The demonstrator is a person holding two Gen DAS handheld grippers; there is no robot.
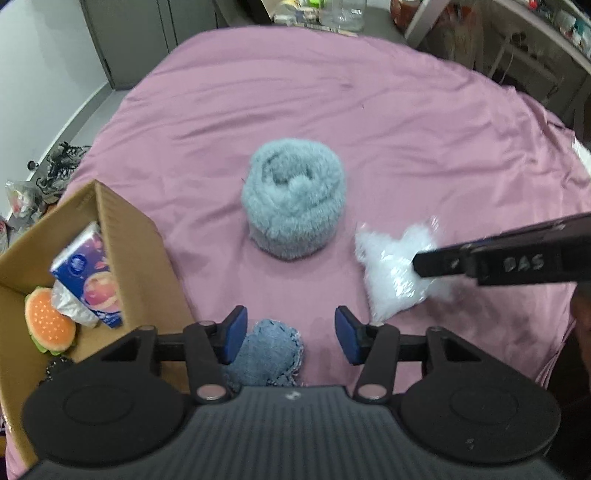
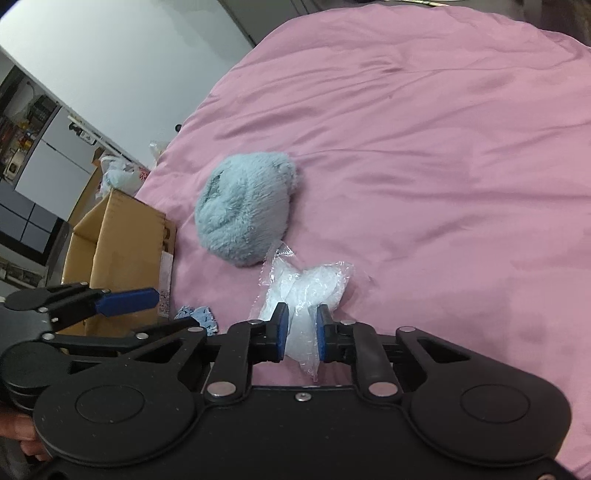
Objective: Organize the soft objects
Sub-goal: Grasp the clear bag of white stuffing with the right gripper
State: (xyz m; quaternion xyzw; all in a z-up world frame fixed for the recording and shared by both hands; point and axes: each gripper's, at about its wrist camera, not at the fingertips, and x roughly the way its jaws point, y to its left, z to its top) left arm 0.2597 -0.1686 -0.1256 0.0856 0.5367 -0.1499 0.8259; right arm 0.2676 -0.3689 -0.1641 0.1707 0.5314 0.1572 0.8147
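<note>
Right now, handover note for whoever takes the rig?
Right tongs: shut on the clear plastic bag of white stuffing, bag on the pink bedspread.
Left tongs: open above the denim pouch, no grip.
Done: burger plush and tissue pack in the cardboard box.
Left: bag, pouch, fluffy grey-blue roll.

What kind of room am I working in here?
Probably a bedroom at home: the work surface looks like a bed under a pink sheet, with shoes on the floor beside it and cluttered shelves behind.
</note>
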